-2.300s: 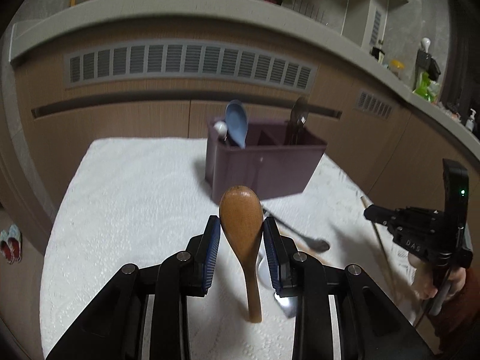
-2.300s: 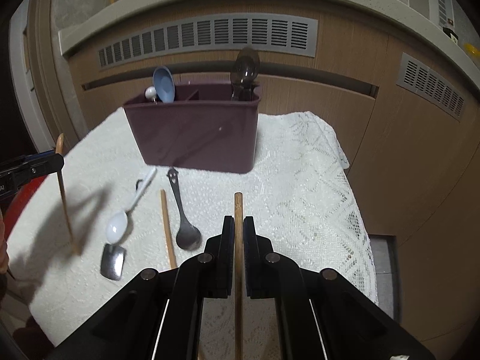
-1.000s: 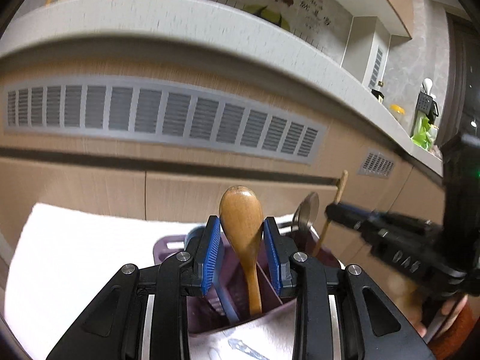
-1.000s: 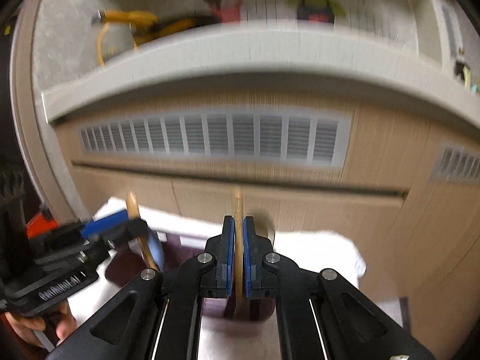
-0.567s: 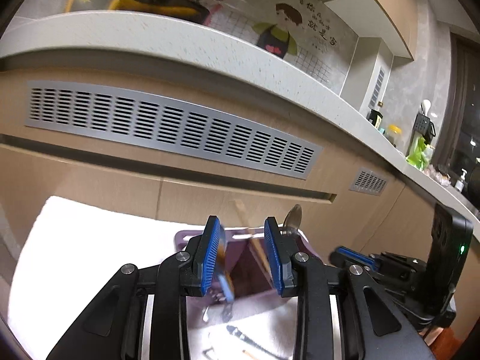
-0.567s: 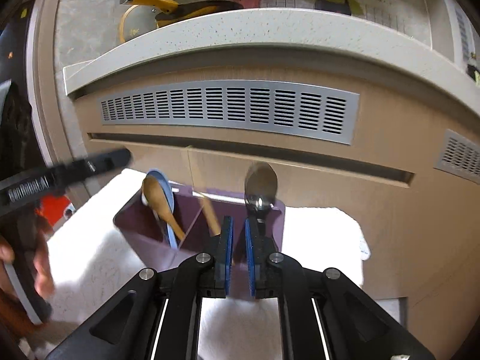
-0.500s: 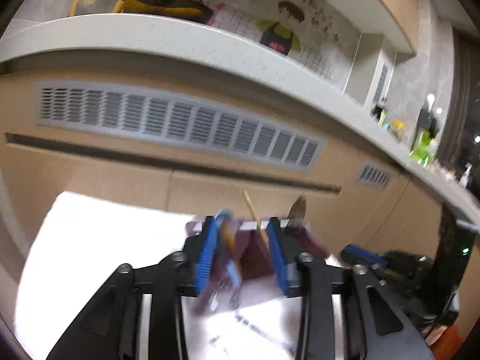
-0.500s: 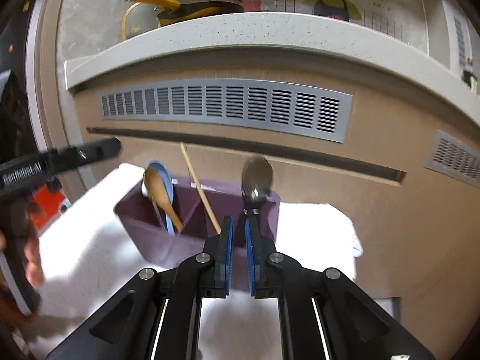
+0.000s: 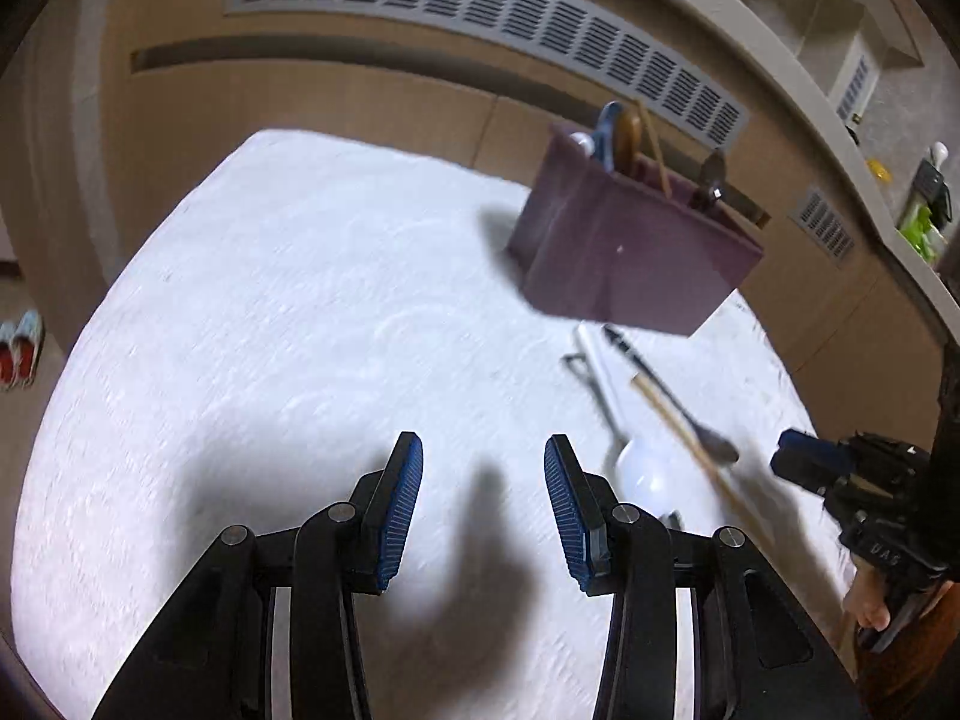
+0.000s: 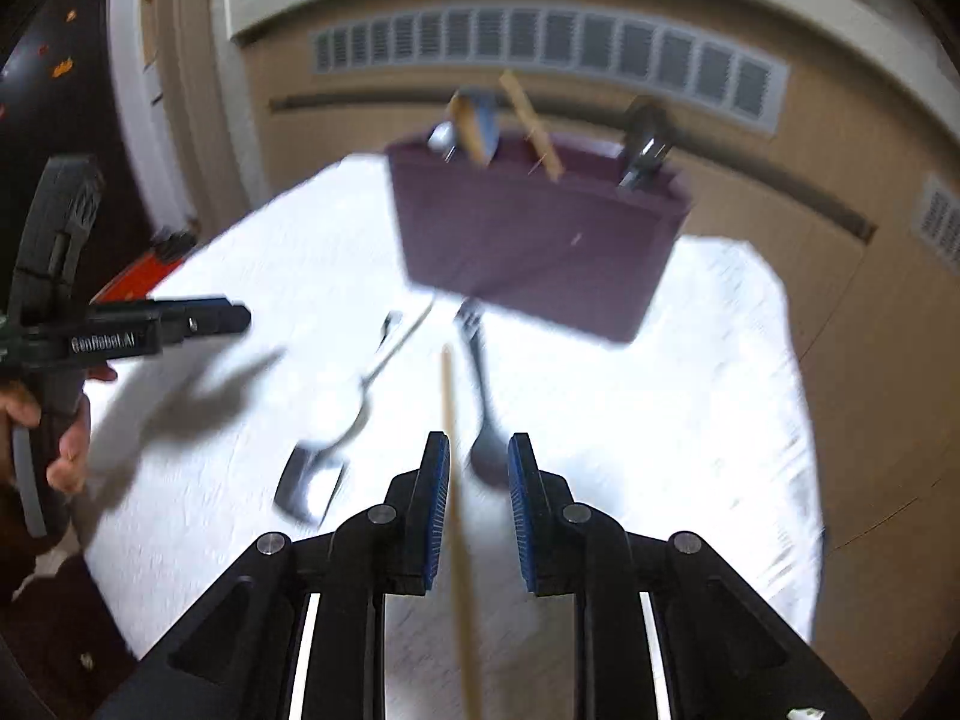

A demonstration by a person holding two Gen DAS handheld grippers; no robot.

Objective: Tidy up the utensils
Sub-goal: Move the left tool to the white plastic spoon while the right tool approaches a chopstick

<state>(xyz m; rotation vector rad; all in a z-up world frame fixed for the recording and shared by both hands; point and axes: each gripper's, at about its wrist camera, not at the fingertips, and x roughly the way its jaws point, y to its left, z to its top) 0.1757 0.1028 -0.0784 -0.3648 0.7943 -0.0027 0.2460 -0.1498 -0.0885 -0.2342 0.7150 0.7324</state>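
Note:
The purple utensil holder [image 9: 630, 252] [image 10: 540, 240] stands at the far side of the white cloth [image 9: 300, 300]. In it stand a blue spoon [image 9: 607, 132], a wooden spoon [image 9: 629, 132], a chopstick [image 9: 654, 150] and a metal spoon [image 9: 713, 177]. My left gripper [image 9: 483, 450] [image 10: 234, 317] is open and empty above bare cloth. My right gripper [image 10: 478, 447] [image 9: 786, 456] has its jaws opening, with nothing pressed between them. It hovers over a wooden chopstick [image 10: 456, 480] [image 9: 690, 438] and a dark spoon [image 10: 486, 420] [image 9: 672, 402] lying on the cloth.
A white spoon [image 9: 645, 474] [image 10: 336, 408] and a flat metal utensil [image 10: 306, 486] lie left of the chopstick. Brown cabinet fronts with a grey vent [image 9: 480, 6] rise behind the table. A hand [image 10: 60, 420] holds the left gripper. The right wrist view is blurred.
The wooden spoon left my left gripper and the chopstick left my right one; both now stand in the holder. Both grippers drew back and down toward the cloth, jaws apart.

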